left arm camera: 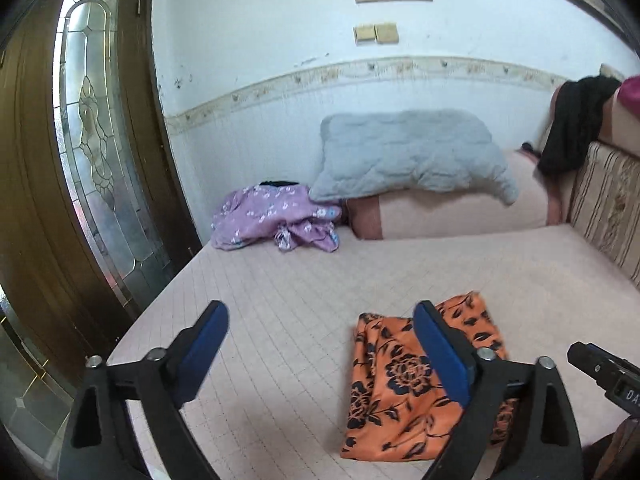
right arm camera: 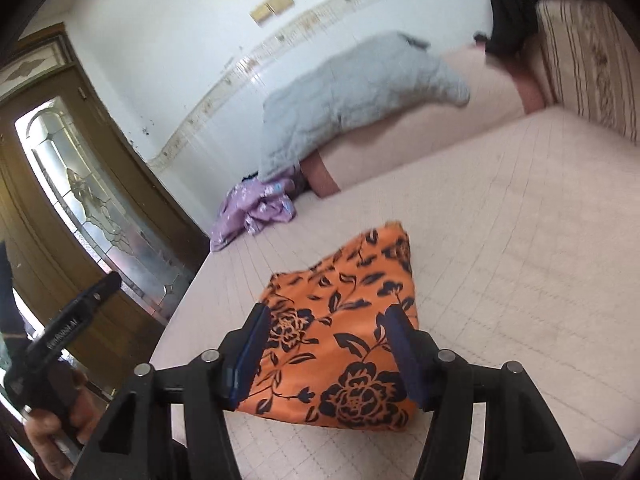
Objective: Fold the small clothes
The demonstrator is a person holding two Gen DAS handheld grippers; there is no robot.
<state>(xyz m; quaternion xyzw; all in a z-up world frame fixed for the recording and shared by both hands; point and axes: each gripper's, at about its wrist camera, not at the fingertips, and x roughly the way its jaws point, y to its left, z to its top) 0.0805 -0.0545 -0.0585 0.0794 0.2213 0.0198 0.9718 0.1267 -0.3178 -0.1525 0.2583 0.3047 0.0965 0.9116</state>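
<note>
**Orange garment folded on the bed, both claws empty above it**

While both grippers hang clear of the bed, nothing sits between either pair of blue pads. Nearest in the left wrist view, the left gripper (left arm camera: 320,344) stands spread wide, its right-hand finger overlapping the orange floral garment (left arm camera: 396,380) in the picture without pinching it; most of its gap looks onto bare pink bed cover (left arm camera: 280,300). In the right wrist view, the right gripper (right arm camera: 324,344) is parted to a moderate width and frames the same orange garment (right arm camera: 344,320) squarely, cloth showing between the fingers but below them, not pressed.

That garment lies flat as a compact folded oblong, its long axis running away from the claws toward the wall. By my reading the right claw is centred over it, while the left sits off to its left side.

Farther on, a crumpled lilac floral garment (left arm camera: 276,216) lies near the bed's far left corner, closer to the left claw's line of sight. Should that piece be next, the left hand looks better placed to reach it. Beyond it, a grey pillow (left arm camera: 408,152) leans against the wall.
</note>
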